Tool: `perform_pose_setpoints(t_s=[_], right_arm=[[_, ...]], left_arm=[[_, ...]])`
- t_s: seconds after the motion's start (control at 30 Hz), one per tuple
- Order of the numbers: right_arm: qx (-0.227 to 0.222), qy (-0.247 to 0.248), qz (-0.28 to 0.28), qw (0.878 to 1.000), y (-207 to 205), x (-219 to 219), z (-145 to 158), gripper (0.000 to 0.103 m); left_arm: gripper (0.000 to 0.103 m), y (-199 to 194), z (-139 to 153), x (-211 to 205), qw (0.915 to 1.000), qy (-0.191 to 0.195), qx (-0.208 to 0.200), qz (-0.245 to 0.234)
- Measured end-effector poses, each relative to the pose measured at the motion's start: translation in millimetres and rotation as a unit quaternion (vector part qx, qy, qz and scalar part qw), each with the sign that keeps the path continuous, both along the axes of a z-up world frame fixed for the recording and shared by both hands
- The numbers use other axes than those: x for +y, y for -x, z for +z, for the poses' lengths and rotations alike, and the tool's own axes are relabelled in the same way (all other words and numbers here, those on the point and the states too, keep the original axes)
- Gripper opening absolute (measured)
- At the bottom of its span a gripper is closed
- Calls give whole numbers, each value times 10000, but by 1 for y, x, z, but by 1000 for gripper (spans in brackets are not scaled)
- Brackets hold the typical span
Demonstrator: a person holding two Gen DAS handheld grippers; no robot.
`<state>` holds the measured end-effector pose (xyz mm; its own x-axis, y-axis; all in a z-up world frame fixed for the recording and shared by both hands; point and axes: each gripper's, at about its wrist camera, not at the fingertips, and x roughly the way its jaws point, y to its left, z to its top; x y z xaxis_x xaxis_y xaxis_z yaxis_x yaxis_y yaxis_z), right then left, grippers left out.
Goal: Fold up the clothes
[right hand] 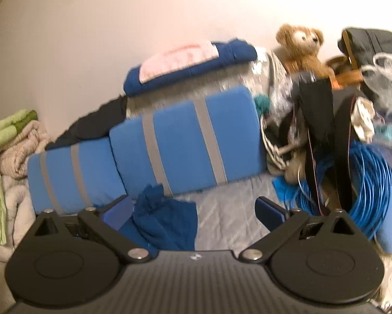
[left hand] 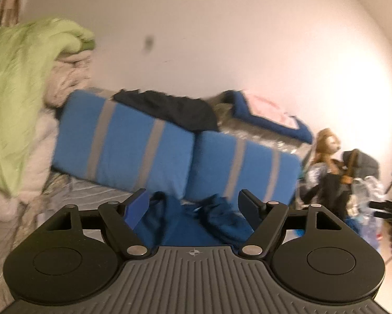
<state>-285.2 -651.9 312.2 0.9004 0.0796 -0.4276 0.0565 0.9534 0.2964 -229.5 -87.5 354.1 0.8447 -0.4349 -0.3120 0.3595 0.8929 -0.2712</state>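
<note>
A dark blue garment [left hand: 196,222] lies crumpled on the grey bedsheet, right in front of my left gripper [left hand: 194,205]. That gripper is open and the cloth shows between its spread fingers, unpinched. In the right wrist view the same blue garment [right hand: 167,222] lies low and left, near the left fingertip. My right gripper [right hand: 194,213] is open too, over bare grey sheet [right hand: 227,209]. A folded dark blue and pink garment [right hand: 185,65] rests on top of the cushions at the back.
Two blue cushions with grey stripes [left hand: 169,146] lean against the white wall. A black garment [left hand: 169,107] drapes over them. A green blanket [left hand: 20,91] is piled at the left. A teddy bear [right hand: 300,47], bags and a coil of blue cable [right hand: 358,183] crowd the right.
</note>
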Motion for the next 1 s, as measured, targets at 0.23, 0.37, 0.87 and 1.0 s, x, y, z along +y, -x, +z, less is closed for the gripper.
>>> perform_pose_setpoints(t_s=[0.23,0.37,0.87,1.0], right_arm=[[-483,275,58,9984,-18,-3,64,103],[-667,213,140,9974,-37,-13,103,103],[-1645,736,-464,9825,-125,-12,126,103],[-1649,1056,-292,9802,-141,12,84,103]], left_arm=[[75,1,66,-17,9979,-52,-282,-577],[76,-7,102,-27,9955,-71,-534,-786],[81,-139,35,-89,9912,-324,-1166,535],[81,-149,-17,-116,9912,-358,-1208,406]])
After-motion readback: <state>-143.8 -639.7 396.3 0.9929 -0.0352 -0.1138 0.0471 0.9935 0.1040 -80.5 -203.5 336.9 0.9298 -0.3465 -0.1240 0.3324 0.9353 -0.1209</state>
